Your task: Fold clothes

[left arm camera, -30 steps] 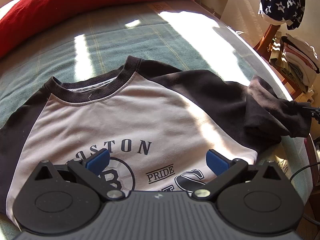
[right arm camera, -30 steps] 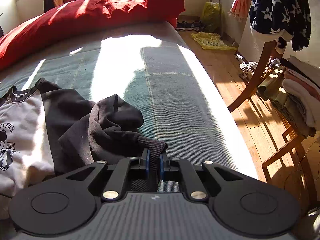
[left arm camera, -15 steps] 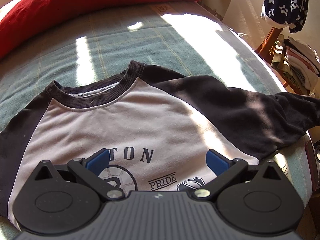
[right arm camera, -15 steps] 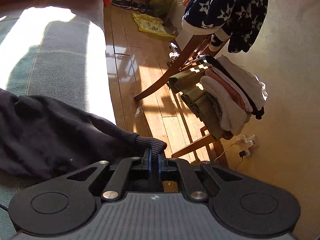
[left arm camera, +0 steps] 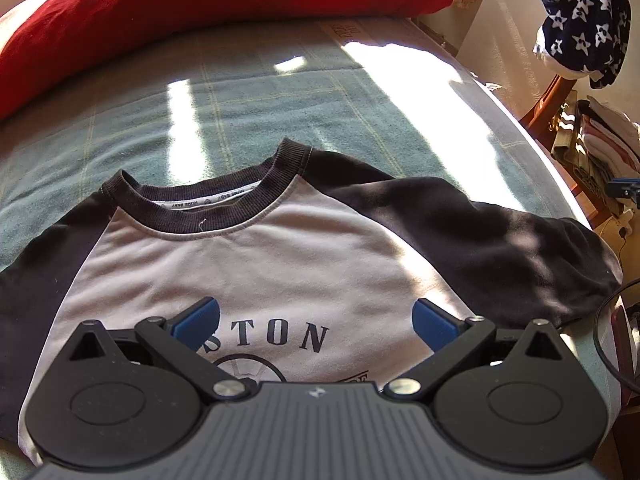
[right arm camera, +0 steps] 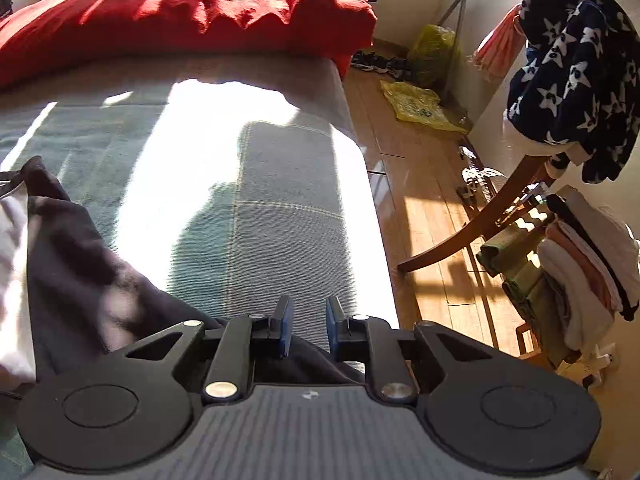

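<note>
A grey-bodied, black-sleeved cotton sweatshirt is spread face-up on the green checked bed cover. It is judged soft, light and limp, best pinched at a cuff or hem. The left gripper is held wide apart above the print. The right gripper is opening; the black sleeve beneath seems released.

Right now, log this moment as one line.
task: fold clothes | sweatshirt: flat on bed | left claw: open above it | right claw: opening, sleeve released
</note>
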A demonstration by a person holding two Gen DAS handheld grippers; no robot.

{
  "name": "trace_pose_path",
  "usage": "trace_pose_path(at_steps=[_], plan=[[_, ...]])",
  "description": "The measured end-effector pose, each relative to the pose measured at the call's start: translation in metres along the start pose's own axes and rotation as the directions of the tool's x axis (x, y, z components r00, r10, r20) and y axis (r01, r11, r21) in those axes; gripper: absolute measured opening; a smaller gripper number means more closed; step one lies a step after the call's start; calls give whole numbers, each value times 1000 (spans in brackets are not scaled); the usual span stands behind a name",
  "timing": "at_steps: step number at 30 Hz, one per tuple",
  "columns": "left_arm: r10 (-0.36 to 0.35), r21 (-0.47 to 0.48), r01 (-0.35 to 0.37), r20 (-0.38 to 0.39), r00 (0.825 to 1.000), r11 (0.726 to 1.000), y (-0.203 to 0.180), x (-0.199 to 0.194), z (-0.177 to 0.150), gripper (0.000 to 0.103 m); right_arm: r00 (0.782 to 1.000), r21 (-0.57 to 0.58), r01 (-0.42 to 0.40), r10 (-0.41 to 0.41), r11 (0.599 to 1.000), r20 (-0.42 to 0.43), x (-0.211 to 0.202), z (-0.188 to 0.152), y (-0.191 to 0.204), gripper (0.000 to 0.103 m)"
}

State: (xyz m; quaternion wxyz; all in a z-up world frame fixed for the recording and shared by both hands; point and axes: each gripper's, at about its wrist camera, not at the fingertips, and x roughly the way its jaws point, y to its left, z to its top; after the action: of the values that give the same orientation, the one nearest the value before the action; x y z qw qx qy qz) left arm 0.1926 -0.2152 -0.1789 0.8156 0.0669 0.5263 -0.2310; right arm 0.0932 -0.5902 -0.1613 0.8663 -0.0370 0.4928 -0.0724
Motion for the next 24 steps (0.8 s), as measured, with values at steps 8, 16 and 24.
trace_pose_path(at_steps=[8, 16, 24], plan=[[12, -41, -11, 9, 1000, 999, 18, 6, 10, 102, 942, -59, -334, 332, 941, -40, 80, 57, 82, 3], [13, -114, -12, 11, 1000, 993, 41, 12, 13, 102, 850, -106, -526, 520, 844, -80, 110, 88, 122, 6], [21, -175, -18, 13, 1000, 984, 65, 12, 7, 102, 778, -193, -628, 599, 754, -191, 144, 114, 175, 24]])
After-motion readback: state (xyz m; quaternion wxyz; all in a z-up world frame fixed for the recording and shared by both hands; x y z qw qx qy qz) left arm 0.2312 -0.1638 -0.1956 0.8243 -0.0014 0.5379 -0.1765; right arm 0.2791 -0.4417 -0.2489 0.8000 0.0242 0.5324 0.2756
